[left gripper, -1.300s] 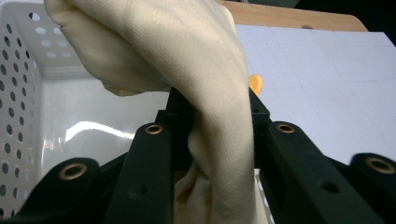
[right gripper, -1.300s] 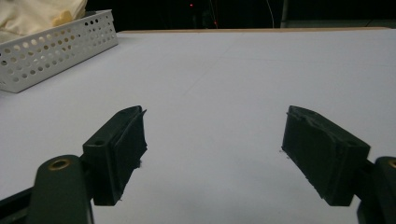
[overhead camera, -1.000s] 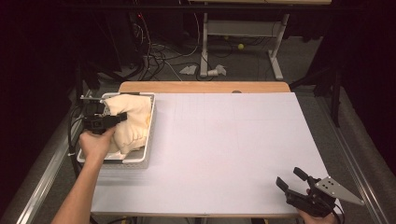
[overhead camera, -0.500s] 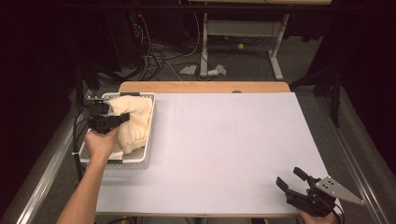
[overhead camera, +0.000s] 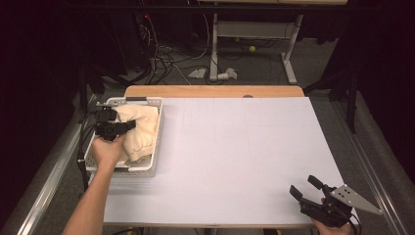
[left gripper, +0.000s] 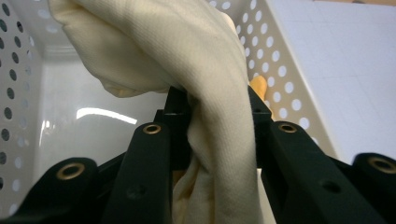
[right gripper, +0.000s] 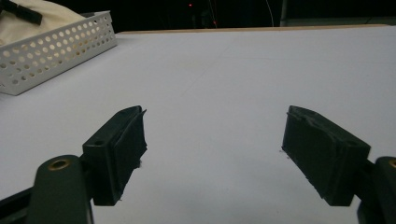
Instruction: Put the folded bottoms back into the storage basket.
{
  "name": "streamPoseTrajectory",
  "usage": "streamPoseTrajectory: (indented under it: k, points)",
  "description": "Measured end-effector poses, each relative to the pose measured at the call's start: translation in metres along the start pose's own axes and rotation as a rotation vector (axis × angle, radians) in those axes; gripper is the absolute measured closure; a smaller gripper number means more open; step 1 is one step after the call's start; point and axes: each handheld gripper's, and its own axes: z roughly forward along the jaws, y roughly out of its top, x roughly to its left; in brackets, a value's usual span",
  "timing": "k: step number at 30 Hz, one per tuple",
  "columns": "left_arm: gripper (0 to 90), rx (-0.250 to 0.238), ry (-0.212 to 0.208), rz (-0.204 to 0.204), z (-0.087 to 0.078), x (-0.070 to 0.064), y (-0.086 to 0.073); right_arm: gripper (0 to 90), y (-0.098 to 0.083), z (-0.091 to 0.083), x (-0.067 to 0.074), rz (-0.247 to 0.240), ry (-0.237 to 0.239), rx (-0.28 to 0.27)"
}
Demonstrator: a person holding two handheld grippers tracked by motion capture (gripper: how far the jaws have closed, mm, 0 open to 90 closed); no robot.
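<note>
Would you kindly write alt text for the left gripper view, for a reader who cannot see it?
The left gripper has its two black jaws shut on a fold of cream-coloured knitted cloth, which bunches up above them. All of this sits inside a white perforated plastic basket, with a white table surface to its right.

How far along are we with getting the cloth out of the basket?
Done: the left hand-held gripper is shut on a fold of the cream cloth. In hand: the cloth mostly sits in the white perforated basket, not yet lifted clear. Left: move it to the white table sheet; the right hand-held gripper waits open at the near corner.
</note>
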Motion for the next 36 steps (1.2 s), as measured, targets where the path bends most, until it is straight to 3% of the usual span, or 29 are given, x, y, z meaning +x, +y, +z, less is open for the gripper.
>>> streamPoseTrajectory:
  k: [5,13,18,27,36]
  points:
    - [67.3,0.009,0.018,-0.002,0.005,0.001,0.0,21.9,0.0,0.001,0.0,-0.001,0.002,0.004]
    - [59.2,0.013,0.048,0.011,0.007,0.002,0.0,21.9,0.0,0.001,0.0,-0.001,0.002,0.005]
    - [49.7,-0.005,0.064,0.015,0.003,0.003,0.0,21.8,0.0,0.001,0.0,-0.002,0.001,0.005]
    - [44.2,-0.043,0.078,-0.014,-0.008,0.01,0.002,21.9,0.0,0.001,0.0,0.002,-0.001,0.003]
    - [43.7,-0.061,0.104,0.011,-0.016,0.011,0.0,21.8,0.0,-0.001,-0.001,0.011,-0.007,-0.006]
